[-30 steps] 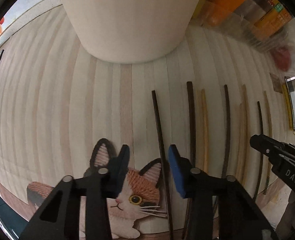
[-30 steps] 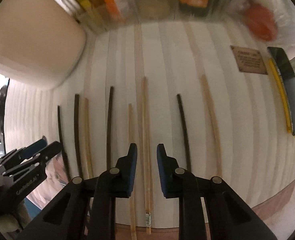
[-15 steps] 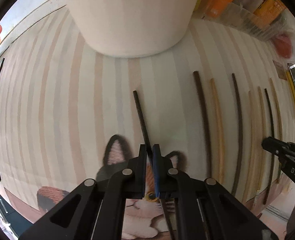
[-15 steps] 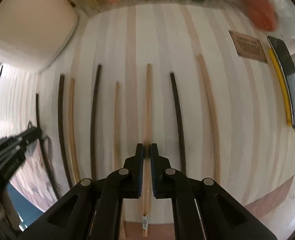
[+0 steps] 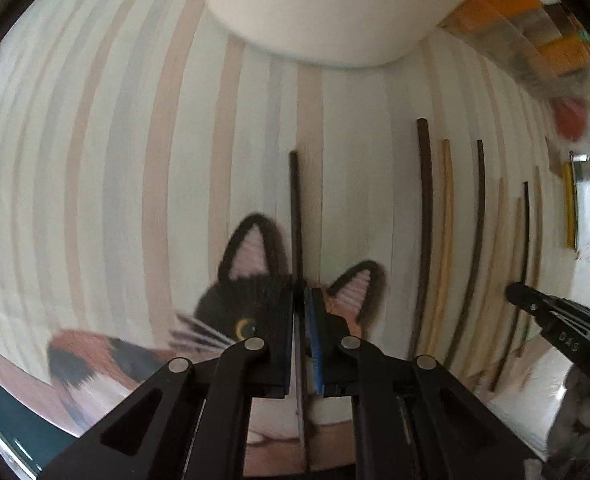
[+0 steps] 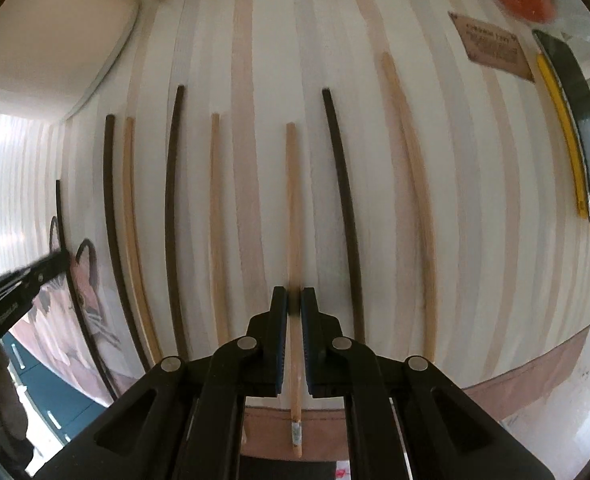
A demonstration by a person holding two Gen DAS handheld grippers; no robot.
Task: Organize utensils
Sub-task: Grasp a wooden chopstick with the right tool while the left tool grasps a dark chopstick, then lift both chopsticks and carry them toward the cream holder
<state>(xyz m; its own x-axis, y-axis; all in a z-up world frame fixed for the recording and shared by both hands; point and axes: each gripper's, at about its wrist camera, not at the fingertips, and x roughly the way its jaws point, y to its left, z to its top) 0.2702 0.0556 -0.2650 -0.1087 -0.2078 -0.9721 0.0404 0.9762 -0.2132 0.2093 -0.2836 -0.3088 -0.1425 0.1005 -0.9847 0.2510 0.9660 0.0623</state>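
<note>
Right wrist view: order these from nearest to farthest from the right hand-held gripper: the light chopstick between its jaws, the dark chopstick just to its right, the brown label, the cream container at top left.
1. Light chopstick, clamped in the right hand-held gripper.
2. Dark chopstick, just right of it.
3 and 4. Brown label, upper right, and cream container, upper left: both far, too close to call.

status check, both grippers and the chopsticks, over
Left gripper shut on dark chopstick. Right gripper shut on light chopstick. Six more chopsticks on the mat; nothing in the way.
</note>
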